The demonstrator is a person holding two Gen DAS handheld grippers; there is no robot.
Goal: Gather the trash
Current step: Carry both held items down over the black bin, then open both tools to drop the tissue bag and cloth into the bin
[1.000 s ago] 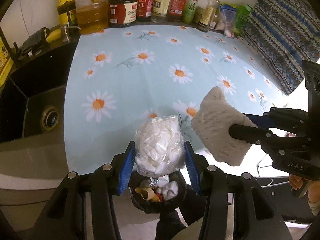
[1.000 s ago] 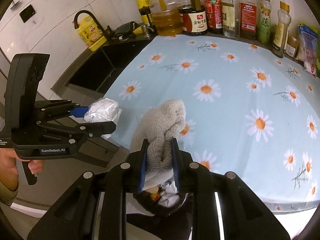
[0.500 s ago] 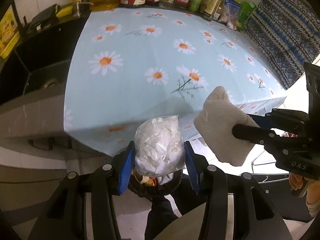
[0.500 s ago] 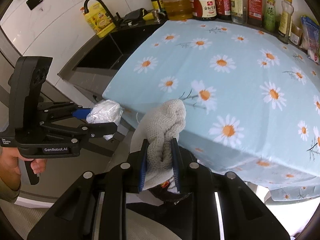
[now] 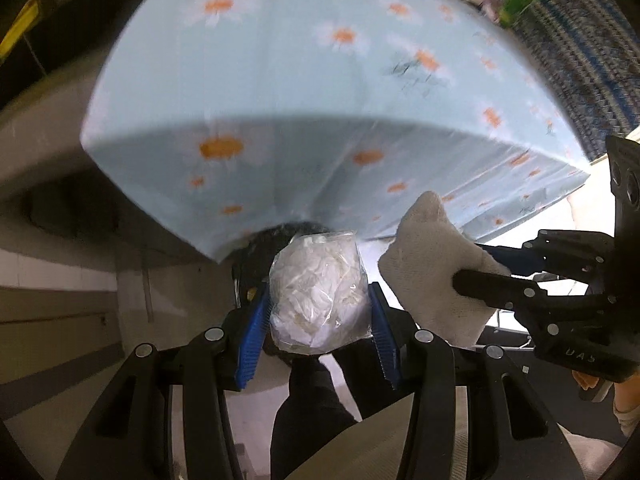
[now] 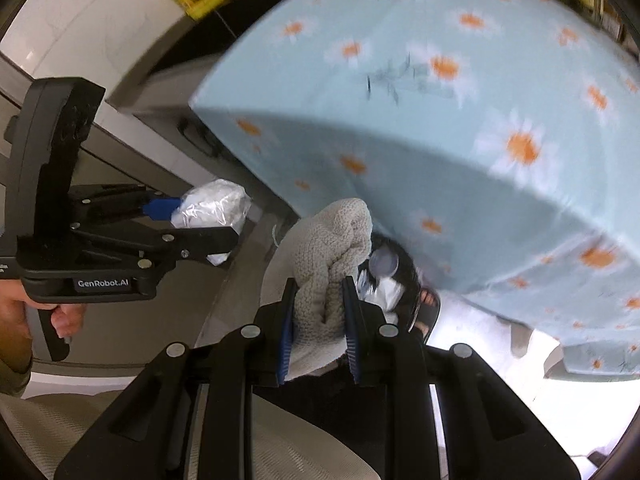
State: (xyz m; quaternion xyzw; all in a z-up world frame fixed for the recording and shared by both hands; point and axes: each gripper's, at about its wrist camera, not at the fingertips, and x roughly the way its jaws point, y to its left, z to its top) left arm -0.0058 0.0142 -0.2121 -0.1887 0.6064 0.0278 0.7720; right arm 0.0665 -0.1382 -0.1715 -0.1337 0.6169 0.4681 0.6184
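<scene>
Bag (image 5: 318, 294) of crumpled tissue pinched between left tongs (image 5: 318, 312), cloth (image 6: 330, 268) clamped in right tongs (image 6: 319, 320), both carried off the desk (image 5: 280, 80) edge and low, likely for dropping. Below, dark bin (image 6: 404, 280) already holding scraps, partly under the daisy tablecloth (image 6: 460, 140) overhang. Held side by side, near but apart, probably to release in turn.

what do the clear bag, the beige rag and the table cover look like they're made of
Clear bag: thin glossy plastic film, judging by glints and creases, stuffed with crumpled white stuff, likely tissue. Beige rag: knitted or woven cloth, matte, with visible ribbed loops. Table cover: light blue daisy print that drapes and folds at the corner; fabric or soft vinyl, too blurred to tell.
</scene>
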